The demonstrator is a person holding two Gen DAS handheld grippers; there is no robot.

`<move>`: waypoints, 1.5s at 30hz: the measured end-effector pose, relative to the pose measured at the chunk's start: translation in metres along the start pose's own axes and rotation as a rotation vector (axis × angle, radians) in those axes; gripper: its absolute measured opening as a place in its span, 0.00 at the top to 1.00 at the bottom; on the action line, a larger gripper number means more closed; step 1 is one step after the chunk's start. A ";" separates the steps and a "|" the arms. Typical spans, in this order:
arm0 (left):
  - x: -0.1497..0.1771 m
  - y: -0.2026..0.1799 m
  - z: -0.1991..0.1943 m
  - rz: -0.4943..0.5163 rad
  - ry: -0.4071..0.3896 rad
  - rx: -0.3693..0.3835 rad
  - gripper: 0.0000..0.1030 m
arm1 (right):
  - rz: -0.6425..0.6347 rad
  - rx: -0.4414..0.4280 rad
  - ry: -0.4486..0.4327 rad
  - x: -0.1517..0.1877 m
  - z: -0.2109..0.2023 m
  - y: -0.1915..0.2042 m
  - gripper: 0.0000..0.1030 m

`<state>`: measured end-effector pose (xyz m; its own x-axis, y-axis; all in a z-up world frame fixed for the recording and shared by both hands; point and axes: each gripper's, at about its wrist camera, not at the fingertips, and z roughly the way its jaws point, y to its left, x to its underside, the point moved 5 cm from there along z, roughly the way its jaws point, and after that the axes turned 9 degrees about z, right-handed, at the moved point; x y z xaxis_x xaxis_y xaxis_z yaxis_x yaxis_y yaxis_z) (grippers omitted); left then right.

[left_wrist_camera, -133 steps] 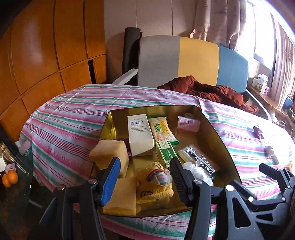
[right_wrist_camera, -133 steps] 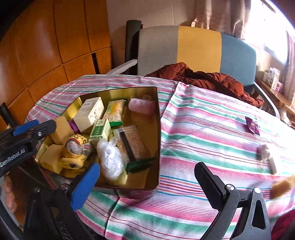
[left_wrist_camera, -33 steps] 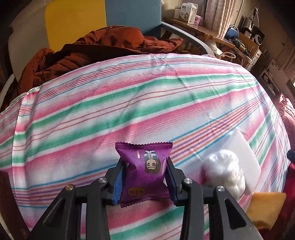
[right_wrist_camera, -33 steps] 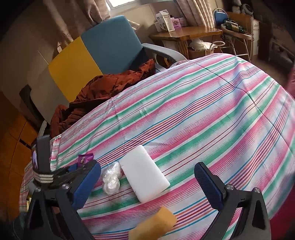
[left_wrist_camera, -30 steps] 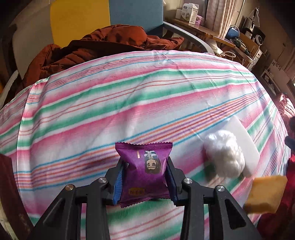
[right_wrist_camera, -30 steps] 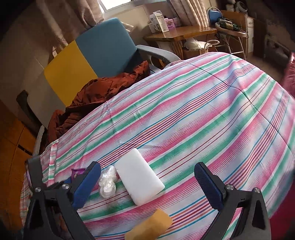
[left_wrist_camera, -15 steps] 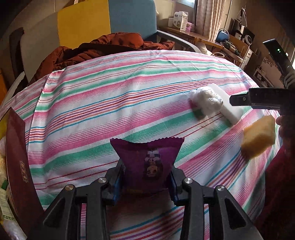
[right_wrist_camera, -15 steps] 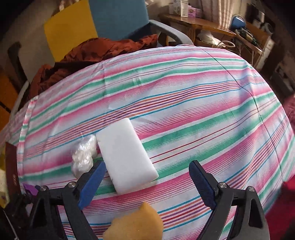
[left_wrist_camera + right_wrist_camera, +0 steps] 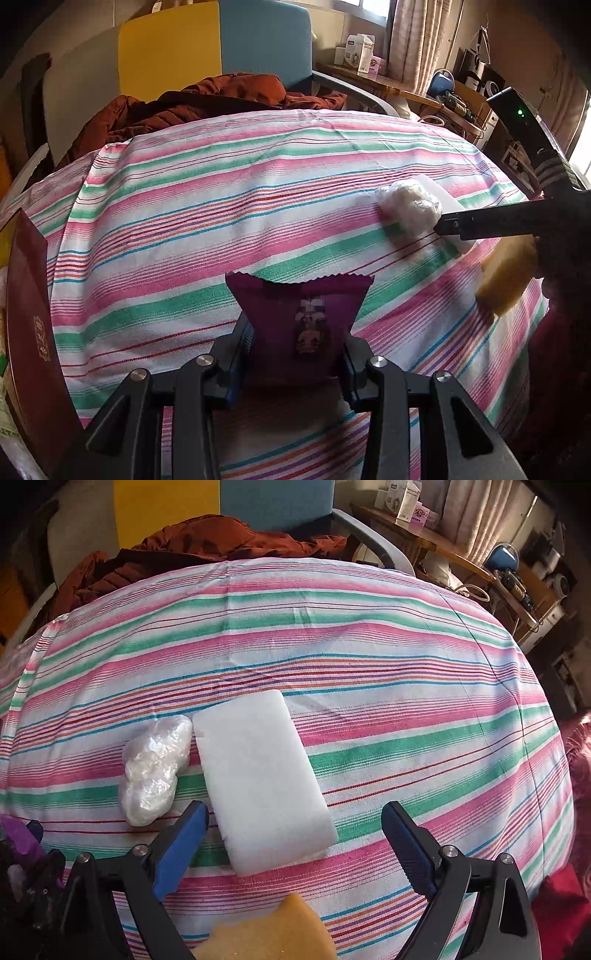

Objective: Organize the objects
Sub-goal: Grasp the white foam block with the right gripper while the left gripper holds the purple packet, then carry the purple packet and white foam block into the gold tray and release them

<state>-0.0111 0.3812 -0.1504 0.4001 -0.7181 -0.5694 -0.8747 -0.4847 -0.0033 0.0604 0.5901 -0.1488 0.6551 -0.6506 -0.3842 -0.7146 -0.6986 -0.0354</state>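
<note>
Left wrist view, left tool (image 9: 297, 347) gripping purple packet (image 9: 299, 314), right tool (image 9: 291, 843) wide, box wall (image 9: 31, 317) at left edge.

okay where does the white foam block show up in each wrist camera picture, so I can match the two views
Left wrist: the white foam block lies far right, mostly hidden behind the crumpled plastic bag and the right tongs.
Right wrist: the block lies centre, in full view between the open tongs.
Shared landmark: the plastic bag, right beside the block's left edge in both.
</note>
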 end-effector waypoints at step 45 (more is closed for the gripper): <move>0.012 0.031 -0.146 -0.048 -0.174 -0.142 0.62 | -0.124 -0.364 -0.226 0.013 -0.083 0.066 0.42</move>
<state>0.0070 0.2847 -0.0374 0.3763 -0.6018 -0.7044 -0.8035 -0.5906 0.0753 0.0422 0.5110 -0.0795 0.6315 -0.5017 -0.5912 -0.4745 -0.8530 0.2171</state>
